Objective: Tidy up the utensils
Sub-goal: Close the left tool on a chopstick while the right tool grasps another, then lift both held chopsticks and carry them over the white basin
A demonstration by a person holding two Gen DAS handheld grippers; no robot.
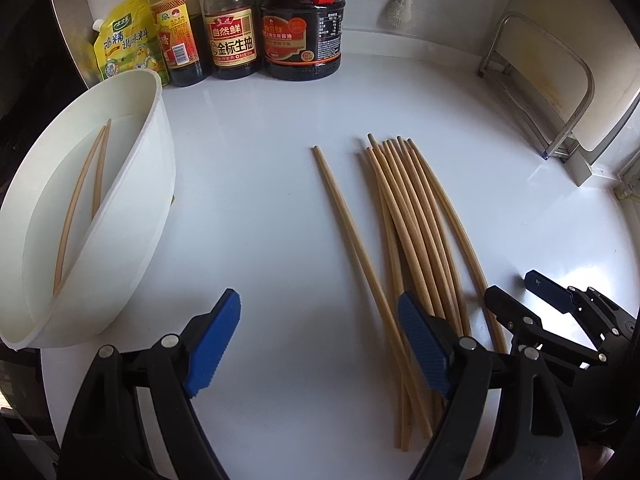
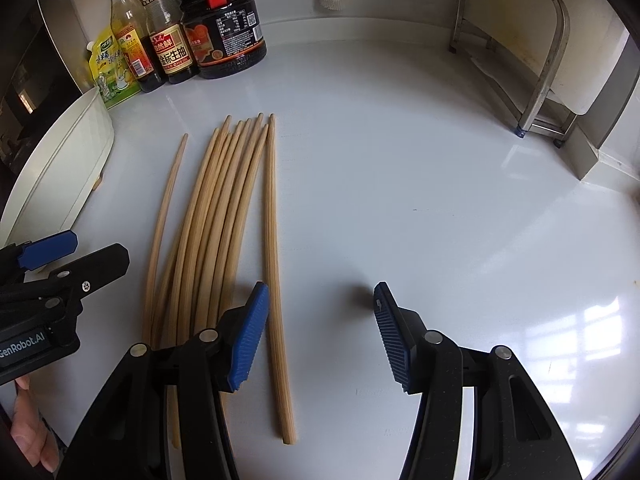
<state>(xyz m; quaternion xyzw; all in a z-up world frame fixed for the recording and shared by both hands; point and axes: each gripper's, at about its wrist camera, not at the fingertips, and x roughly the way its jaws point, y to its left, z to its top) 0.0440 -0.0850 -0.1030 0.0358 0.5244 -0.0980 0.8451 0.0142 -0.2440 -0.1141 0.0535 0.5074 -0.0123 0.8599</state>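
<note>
Loose chopsticks (image 1: pixel 404 216): bundle flat on white counter (image 1: pixel 260 160), centre toward 4 o'clock in left-wrist view, tips toward 12.
Single chopstick (image 1: pixel 348 236): just beside bundle, on the 9 o'clock side, apart.
Two chopsticks (image 1: pixel 86 192): inside white container (image 1: pixel 156 184), at 9 o'clock.
Left gripper (image 1: pixel 318 344): released, wide, nothing between pads, above counter.
Right gripper (image 2: pixel 320 336): released, parted, empty; one pad over bundle's edge.
Sauce bottles (image 1: pixel 236 20): row at 11 to 12 o'clock.
Metal rack (image 1: pixel 544 96): at 2 o'clock.

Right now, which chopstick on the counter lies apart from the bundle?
The lone chopstick on the bundle's container side: bare counter shows between them along its far length; the rest lie touching.
</note>
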